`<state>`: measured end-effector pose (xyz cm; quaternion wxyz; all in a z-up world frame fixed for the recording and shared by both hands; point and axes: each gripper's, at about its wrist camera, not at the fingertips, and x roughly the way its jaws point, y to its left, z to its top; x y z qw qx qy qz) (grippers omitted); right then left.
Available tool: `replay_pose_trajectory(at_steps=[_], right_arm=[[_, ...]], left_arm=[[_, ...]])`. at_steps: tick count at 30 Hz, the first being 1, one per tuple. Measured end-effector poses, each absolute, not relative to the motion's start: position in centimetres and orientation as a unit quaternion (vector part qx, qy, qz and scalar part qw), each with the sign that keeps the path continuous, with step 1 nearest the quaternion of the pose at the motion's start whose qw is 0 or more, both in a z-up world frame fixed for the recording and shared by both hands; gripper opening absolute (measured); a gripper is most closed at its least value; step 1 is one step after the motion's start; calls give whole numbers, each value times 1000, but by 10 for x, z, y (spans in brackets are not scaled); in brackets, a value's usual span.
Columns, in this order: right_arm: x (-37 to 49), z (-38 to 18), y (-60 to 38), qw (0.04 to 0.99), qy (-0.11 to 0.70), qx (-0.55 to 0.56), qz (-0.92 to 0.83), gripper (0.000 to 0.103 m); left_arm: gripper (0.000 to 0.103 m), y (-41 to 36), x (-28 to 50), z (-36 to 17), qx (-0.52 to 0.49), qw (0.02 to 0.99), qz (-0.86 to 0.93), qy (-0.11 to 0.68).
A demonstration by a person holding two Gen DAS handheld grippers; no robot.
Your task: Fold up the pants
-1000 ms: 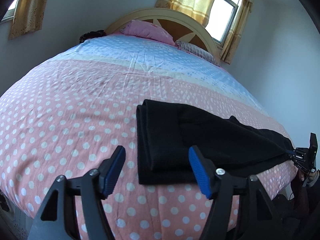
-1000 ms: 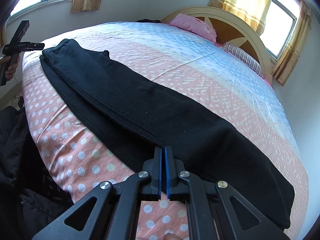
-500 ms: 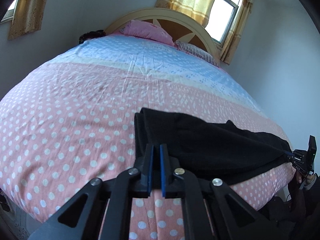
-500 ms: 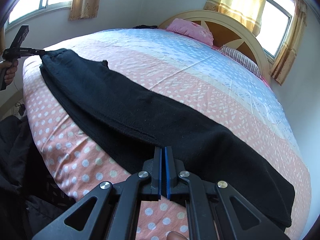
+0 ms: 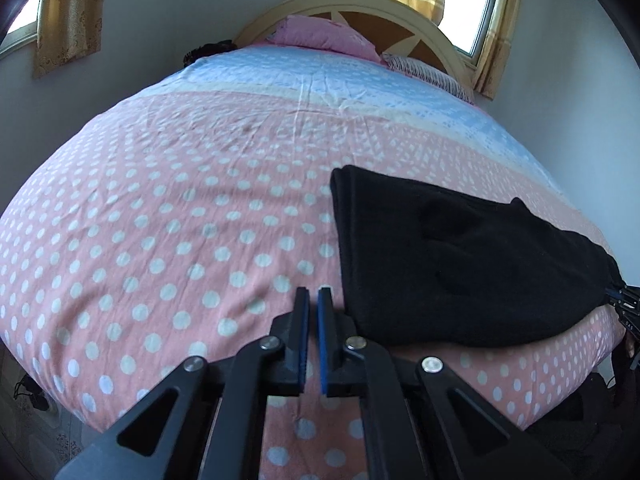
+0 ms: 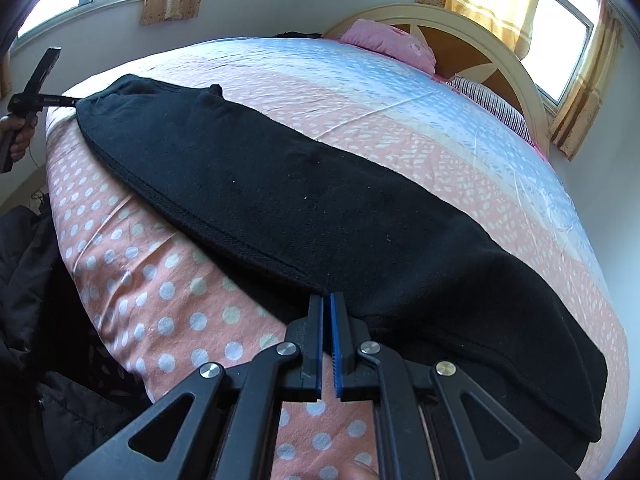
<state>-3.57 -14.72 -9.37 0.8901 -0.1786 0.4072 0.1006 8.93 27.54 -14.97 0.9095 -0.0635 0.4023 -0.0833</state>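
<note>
One pair of black pants point(image 5: 460, 264) lies on the dotted bed point(image 5: 180, 240), just right of the left gripper point(image 5: 312, 308). Its jaws stand a sliver apart; I cannot tell whether they pinch cloth. Two pillows rest at the headboard: one pink pillow point(image 5: 320, 34), one striped pillow point(image 5: 424, 72).

From the right wrist, the right gripper point(image 6: 325, 320) is nearly closed, nipping the pants' point(image 6: 320, 200) near seam. The left gripper point(image 6: 40, 96) touches their far corner.

I see matt black knit pants point(image 6: 320, 216) on a wrinkled cotton-looking bedsheet point(image 5: 180, 208); my tongs point(image 5: 313, 336) look like matt black plastic with shiny metal screws.
</note>
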Motion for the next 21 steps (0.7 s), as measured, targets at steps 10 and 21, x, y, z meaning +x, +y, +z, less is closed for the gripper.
replay_pose_trajectory(at_steps=[10, 21], right_arm=[[-47, -68, -156, 888, 406, -141, 162, 18], [31, -38, -113, 896, 380, -126, 190, 54]], left_arm=[[36, 292, 108, -118, -67, 920, -64, 381], [36, 251, 170, -131, -61, 898, -107, 423]])
